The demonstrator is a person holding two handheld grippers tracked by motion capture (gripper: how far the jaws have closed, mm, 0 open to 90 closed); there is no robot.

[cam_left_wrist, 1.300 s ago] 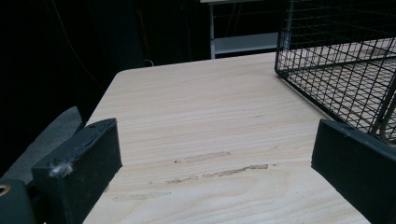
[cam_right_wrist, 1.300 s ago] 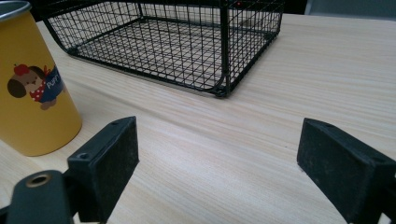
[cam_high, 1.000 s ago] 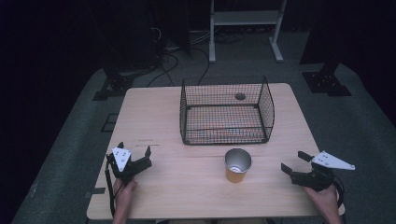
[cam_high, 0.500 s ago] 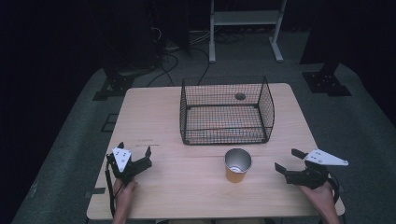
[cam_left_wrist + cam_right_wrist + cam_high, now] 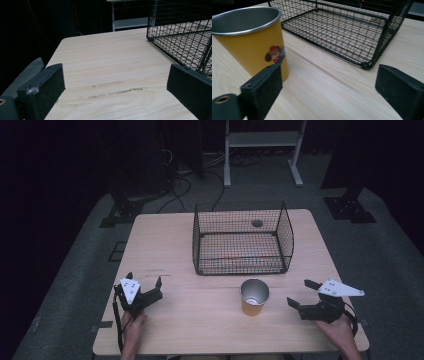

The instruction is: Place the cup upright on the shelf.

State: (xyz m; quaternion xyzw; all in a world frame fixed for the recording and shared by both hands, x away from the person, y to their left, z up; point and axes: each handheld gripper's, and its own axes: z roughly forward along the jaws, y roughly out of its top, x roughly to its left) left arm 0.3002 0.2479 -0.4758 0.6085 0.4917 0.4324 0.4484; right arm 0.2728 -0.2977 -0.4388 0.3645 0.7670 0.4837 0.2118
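Cup [image 5: 254, 297]: yellow, metal-lined, upright near front edge of surface [image 5: 165, 245], just before basket [image 5: 242, 239]. Likely light, rigid, smooth wall may slip; grip mid-wall, across its width. Right tongs [image 5: 301, 294] open, near cup. Left tongs [image 5: 144, 281] open, idle at front-left.

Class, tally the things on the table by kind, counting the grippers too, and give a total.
Yellow cup: 1
Black wire basket: 1
Hand-held grippers: 2, the left hand-held gripper and the right hand-held gripper, both open
Total: 4
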